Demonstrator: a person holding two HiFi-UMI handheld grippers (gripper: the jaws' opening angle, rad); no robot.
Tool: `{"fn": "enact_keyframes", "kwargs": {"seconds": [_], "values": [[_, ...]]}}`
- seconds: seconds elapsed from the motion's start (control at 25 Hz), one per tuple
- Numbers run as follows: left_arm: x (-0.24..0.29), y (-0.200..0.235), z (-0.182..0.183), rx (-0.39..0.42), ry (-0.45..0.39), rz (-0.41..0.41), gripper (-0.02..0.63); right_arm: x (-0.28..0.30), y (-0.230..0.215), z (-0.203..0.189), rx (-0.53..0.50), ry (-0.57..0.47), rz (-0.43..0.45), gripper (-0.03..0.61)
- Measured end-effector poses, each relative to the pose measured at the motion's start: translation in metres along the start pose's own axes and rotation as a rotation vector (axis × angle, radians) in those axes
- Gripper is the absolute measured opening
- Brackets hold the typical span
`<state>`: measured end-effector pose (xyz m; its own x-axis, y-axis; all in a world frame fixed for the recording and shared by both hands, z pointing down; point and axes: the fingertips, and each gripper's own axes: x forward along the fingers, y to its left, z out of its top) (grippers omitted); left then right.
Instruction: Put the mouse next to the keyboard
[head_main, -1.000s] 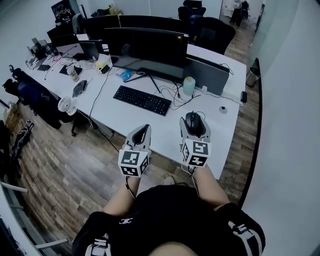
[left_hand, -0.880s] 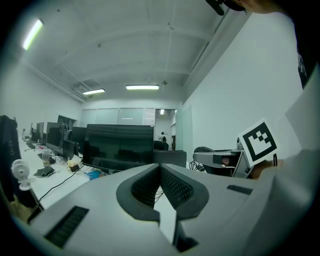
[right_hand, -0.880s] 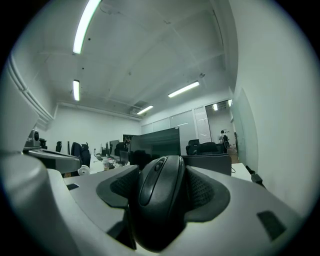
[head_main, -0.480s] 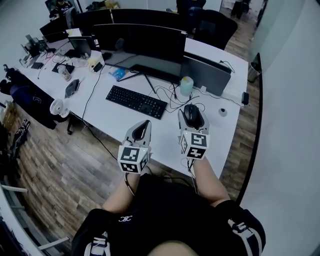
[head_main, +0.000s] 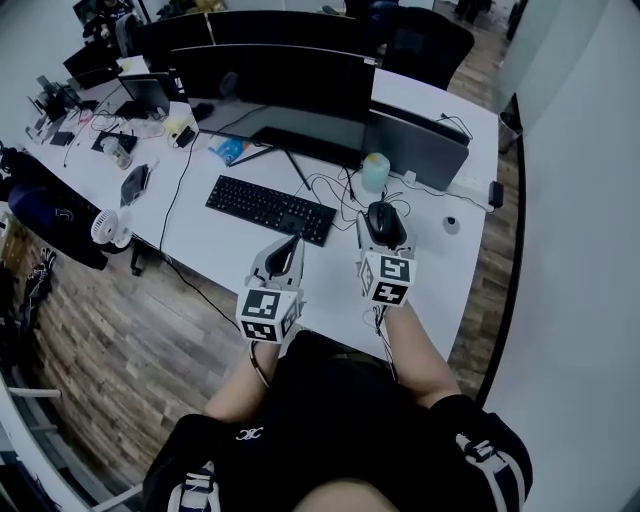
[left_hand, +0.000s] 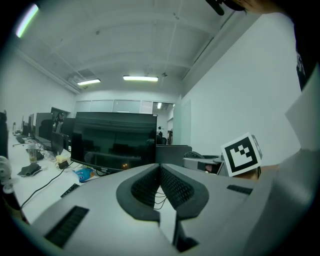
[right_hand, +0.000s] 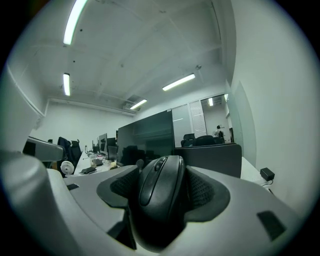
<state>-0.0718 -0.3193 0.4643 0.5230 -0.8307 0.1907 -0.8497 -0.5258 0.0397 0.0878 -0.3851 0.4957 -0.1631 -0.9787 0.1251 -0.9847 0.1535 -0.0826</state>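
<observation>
The right tongs (head_main: 386, 216) are clamping the computer mouse (right_hand: 161, 195) by its sides; it is looking light, rigid, somewhat slippery. The left tongs (head_main: 290, 246) are hovering closed, holding nothing.

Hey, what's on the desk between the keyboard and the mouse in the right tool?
In the head view, only white desk and a few thin black cables lie between the keyboard and the mouse, which the right tool grips.

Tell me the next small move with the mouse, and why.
Probably ease the right gripper left and down: its jaws clamp the mouse, held just right of the keyboard, with bare desk between them.
</observation>
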Motion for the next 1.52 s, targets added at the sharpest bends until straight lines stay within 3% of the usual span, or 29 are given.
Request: {"fn": "enact_keyframes", "kwargs": {"seconds": [0.36,0.68,1.2,1.52], "values": [[0.056,0.063,-0.007,-0.018,0.037,-0.051,0.014,0.08,-0.004,-0.038,0.009,0.071,-0.087,0.305],[0.103,0.1,-0.016,-0.023,0.069,-0.115,0.014,0.127,-0.007,-0.098,0.038,0.191,-0.142,0.305],[0.15,0.123,-0.042,-0.035,0.131,-0.217,0.014,0.149,0.008,-0.195,0.085,0.396,-0.184,0.307],[0.172,0.129,-0.057,-0.03,0.158,-0.275,0.012,0.145,0.006,-0.251,0.094,0.533,-0.256,0.308]]}}
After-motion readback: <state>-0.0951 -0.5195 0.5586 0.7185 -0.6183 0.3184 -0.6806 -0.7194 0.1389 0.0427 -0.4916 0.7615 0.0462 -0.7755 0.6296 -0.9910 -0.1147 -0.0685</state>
